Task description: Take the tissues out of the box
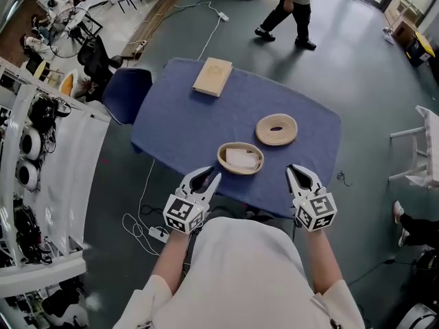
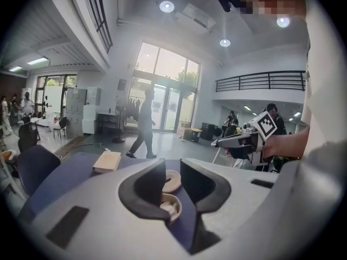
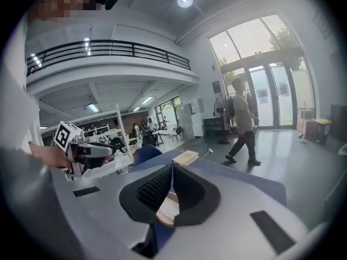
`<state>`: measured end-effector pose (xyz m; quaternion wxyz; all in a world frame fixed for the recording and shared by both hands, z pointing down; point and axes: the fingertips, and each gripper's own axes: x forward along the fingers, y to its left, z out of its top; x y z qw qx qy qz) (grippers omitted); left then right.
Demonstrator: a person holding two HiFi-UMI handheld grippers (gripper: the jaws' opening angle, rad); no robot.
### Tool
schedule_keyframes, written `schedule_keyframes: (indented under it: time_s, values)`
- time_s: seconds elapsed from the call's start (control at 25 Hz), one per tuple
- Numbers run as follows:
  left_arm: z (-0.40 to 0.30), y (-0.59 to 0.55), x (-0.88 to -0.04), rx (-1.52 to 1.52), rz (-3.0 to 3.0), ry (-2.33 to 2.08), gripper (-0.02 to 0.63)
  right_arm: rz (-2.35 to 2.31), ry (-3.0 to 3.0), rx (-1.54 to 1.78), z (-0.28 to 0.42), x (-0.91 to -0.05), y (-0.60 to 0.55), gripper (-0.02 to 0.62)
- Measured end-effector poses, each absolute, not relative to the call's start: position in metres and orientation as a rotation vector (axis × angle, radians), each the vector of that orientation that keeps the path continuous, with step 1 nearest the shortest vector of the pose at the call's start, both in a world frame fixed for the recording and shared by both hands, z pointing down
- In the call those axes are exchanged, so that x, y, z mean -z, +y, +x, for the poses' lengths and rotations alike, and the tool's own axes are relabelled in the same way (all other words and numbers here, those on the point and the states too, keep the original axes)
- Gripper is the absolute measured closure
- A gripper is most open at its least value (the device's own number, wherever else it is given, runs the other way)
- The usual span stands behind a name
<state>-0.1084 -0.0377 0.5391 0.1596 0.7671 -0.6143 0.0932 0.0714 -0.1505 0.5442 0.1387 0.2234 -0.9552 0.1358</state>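
Observation:
A flat wooden tissue box [image 1: 212, 76] lies at the far left of the blue-clothed table [image 1: 171, 125]. It also shows in the left gripper view, tissue box [image 2: 107, 161], and in the right gripper view, tissue box [image 3: 186, 157]. An oval woven basket [image 1: 241, 158] near the front edge holds a white tissue [image 1: 241, 157]. A round woven ring [image 1: 277, 129] lies to its right. My left gripper [image 1: 206, 179] [image 2: 172, 169] hovers open and empty at the front edge, left of the basket. My right gripper [image 1: 300, 177] [image 3: 172, 169] hovers to the basket's right, its jaws together and holding nothing.
A dark blue chair [image 1: 127, 91] stands at the table's left end. A person [image 1: 291, 9] walks on the floor beyond the table. A white chair [image 1: 418, 149] is at the right, cables [image 1: 140, 218] trail on the floor, and equipment racks [image 1: 34, 149] line the left.

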Motion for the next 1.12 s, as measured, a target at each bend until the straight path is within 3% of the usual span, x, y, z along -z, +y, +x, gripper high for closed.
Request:
schedule_keyframes:
  time_s: [0.64,1.12]
  values:
    - [-0.136,-0.101,-0.559,-0.465,2.333,-1.493,0.515,0.861,-2.663,-0.524,0.052,-0.553,-0.170,0.560]
    - [-0.138,-0.124,-0.672,-0.744,2.438,-1.069,0.506,1.046,-2.501,-0.611,0.039,-0.596,-0.158,0.561]
